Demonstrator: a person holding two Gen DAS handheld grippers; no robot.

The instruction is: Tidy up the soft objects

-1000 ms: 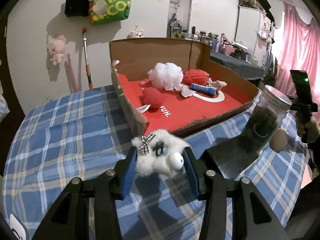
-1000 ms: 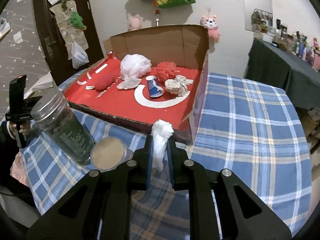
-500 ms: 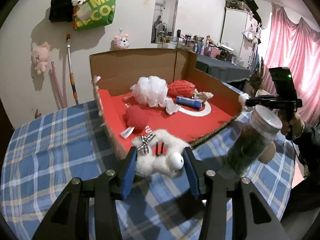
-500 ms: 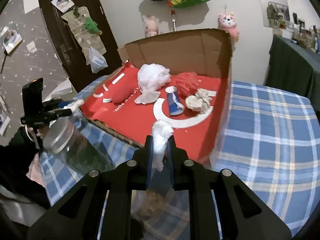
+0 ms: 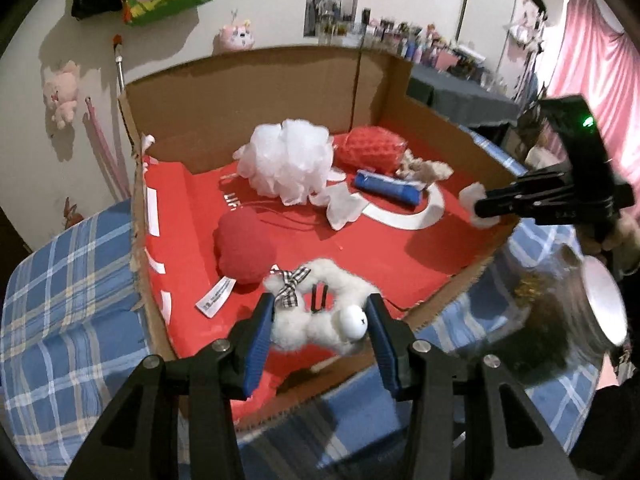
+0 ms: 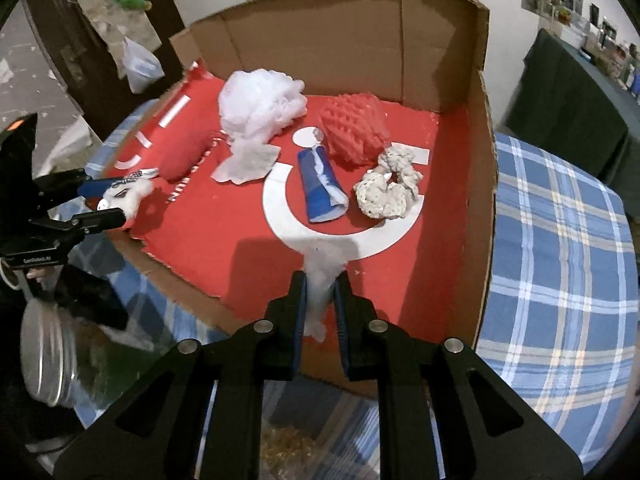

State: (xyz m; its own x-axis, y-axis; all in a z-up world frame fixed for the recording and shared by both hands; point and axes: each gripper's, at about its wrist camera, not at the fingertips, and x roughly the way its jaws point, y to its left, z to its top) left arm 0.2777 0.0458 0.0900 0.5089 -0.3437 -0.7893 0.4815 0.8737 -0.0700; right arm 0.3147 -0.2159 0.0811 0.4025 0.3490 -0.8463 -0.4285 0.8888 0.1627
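Note:
My left gripper (image 5: 320,308) is shut on a white fluffy toy (image 5: 304,324) with a plaid bow, held over the near edge of the cardboard box (image 5: 240,92). The right wrist view shows that toy (image 6: 128,194) at the box's left rim. My right gripper (image 6: 320,280) is shut on a white soft tuft (image 6: 322,260) above the box's red floor. From the left wrist view this right gripper (image 5: 480,208) reaches in over the right wall. A white mesh pouf (image 5: 288,160), red sponge (image 5: 372,148), blue roll (image 5: 388,188), red plush ball (image 5: 246,244) and cream scrunchie (image 6: 388,188) lie inside.
A glass jar (image 5: 560,320) with a metal lid stands on the blue plaid cloth (image 5: 60,280) just outside the box's near corner, between both grippers. The tall back wall (image 6: 340,40) closes the box's far side. A dark table (image 6: 560,120) with bottles stands behind.
Both grippers have moved forward from above the plaid cloth to over the box's near edge, each still holding its soft item. The jar now sits low beside them.

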